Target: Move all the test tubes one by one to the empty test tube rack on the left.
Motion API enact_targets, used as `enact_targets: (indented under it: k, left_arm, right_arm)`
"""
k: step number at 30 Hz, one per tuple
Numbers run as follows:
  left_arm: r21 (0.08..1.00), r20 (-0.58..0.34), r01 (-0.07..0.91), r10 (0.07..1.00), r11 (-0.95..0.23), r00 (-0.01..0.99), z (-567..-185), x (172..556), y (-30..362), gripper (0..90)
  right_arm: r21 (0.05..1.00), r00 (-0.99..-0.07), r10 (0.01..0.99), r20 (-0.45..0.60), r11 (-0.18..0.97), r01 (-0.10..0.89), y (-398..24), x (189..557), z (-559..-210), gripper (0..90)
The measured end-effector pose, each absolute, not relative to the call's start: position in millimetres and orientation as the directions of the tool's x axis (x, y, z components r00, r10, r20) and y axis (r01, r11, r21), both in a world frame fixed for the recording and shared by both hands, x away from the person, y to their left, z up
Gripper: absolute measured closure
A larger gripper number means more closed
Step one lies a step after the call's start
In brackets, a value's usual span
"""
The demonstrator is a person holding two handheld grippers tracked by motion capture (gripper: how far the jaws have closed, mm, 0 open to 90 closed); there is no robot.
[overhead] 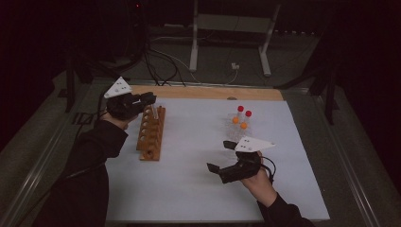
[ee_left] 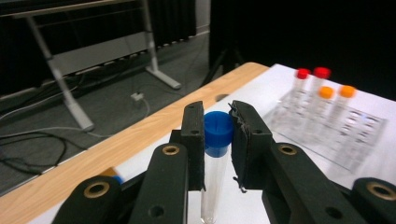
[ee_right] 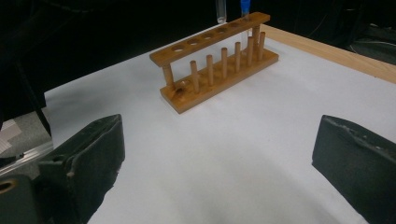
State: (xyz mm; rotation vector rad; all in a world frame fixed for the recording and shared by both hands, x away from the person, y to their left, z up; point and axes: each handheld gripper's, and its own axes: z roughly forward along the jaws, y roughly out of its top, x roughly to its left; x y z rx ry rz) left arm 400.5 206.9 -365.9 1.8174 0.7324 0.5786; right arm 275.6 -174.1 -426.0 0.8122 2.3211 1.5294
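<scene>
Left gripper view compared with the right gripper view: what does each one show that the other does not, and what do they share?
Left gripper view: the left gripper shut on a blue-capped tube, and a clear rack of red- and orange-capped tubes.
Right gripper view: the open right gripper and the wooden rack.
Both: the white sheet and the table's wooden edge.

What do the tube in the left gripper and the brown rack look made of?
Tube: clear and see-through, glass or clear plastic, I can't tell which; its blue cap looks like matte ribbed plastic. Rack: wood, judging by the warm brown grain, round dowel pegs and drilled holes.
</scene>
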Motion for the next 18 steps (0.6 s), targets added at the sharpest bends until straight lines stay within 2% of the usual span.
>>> enact_targets:
  k: [8,18]
  left_arm:
    - [0.94,0.051,0.229,0.767,-0.253,0.64,-371.4,422.5,217.1,77.3]
    - [0.934,0.056,0.26,0.819,-0.246,0.571,-397.3,440.8,221.9,77.3]
  right_arm:
    - [0.903,-0.817,0.568,0.1,0.293,0.314,-175.0,275.6,-426.0,2.4]
    - [0.903,-0.819,0.564,0.106,0.291,0.317,-176.3,276.1,-427.2,2.4]
